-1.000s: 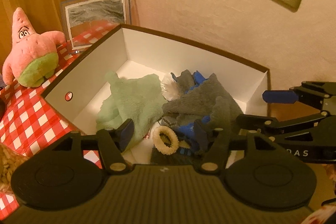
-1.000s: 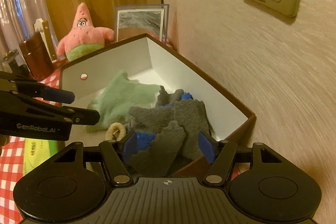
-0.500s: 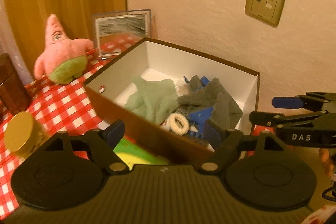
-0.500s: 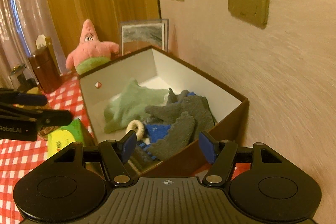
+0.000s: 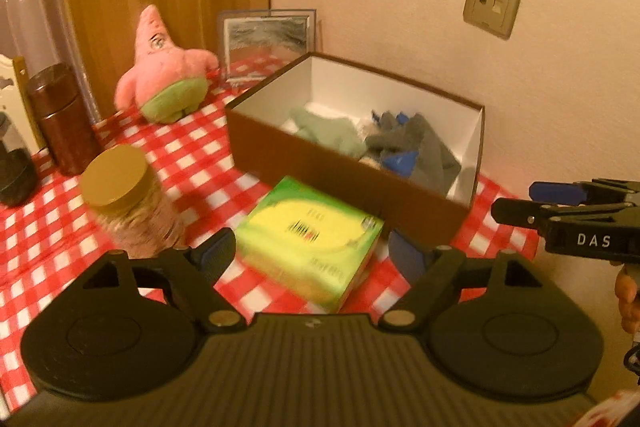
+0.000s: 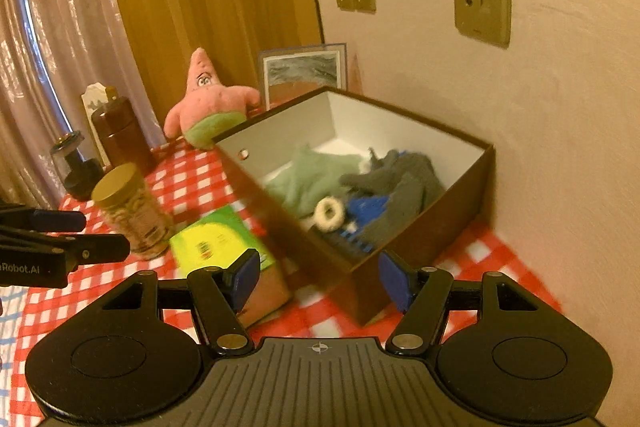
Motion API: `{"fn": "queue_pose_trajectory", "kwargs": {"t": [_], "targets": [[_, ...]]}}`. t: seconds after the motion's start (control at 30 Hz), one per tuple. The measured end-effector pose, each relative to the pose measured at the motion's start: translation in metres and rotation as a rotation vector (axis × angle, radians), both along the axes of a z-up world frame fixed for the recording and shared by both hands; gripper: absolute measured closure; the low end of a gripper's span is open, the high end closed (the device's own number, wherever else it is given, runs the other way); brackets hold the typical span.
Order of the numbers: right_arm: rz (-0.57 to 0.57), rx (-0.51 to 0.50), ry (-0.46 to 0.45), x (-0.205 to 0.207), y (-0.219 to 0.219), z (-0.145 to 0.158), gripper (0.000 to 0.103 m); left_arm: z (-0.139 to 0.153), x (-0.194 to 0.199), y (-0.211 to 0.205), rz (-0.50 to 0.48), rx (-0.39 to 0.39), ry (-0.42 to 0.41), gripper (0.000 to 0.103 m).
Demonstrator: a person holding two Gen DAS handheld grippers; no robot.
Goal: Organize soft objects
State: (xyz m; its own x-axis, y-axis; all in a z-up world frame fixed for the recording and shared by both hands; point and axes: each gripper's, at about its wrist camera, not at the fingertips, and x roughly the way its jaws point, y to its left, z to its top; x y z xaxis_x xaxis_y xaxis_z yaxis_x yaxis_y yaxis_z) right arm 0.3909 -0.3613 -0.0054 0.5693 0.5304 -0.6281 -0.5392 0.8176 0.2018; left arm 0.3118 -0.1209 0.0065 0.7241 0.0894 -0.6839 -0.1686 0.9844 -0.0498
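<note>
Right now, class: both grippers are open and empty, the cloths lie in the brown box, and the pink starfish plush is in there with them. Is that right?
Not quite. The pink starfish plush sits outside the brown box, on the checked tablecloth beyond it, as the right wrist view shows. The cloths do lie inside, and the left gripper and right gripper are open and empty.

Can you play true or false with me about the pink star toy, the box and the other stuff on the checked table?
1. The pink star plush is inside the brown box. False: it stands on the checked cloth outside the box, beside the framed picture.
2. A green cloth and a grey cloth lie in the box. True.
3. The right gripper holds the white fluffy ring. False: its jaws are open and empty; the ring lies in the box.
4. A green and yellow packet sits on the cloth in front of the box. True.
5. The jar has a gold lid. True.
6. The left gripper is shut. False: it is open, holding nothing.
</note>
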Motion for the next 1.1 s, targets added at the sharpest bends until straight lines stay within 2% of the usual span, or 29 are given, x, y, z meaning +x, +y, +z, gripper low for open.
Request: {"fn": "queue_pose_trajectory", "kwargs": {"t": [0.3, 0.67, 0.87, 1.1], "targets": [[-0.068, -0.011, 0.07, -0.089, 0.043, -0.011, 0.037, -0.006, -0.083, 0.041, -0.037, 0.002, 0.032, 0.021], [-0.17, -0.017, 0.109, -0.21, 0.084, -0.02, 0.037, -0.014, -0.182, 0.081, -0.116, 0.021, 0.05, 0.021], [-0.197, -0.035, 0.129, -0.252, 0.091, -0.018, 0.037, -0.014, -0.219, 0.085, -0.146, 0.007, 0.061, 0.021], [-0.206, -0.045, 0.15, -0.277, 0.089, -0.014, 0.037, -0.018, -0.239, 0.078, -0.159, -0.005, 0.084, 0.021]]}}
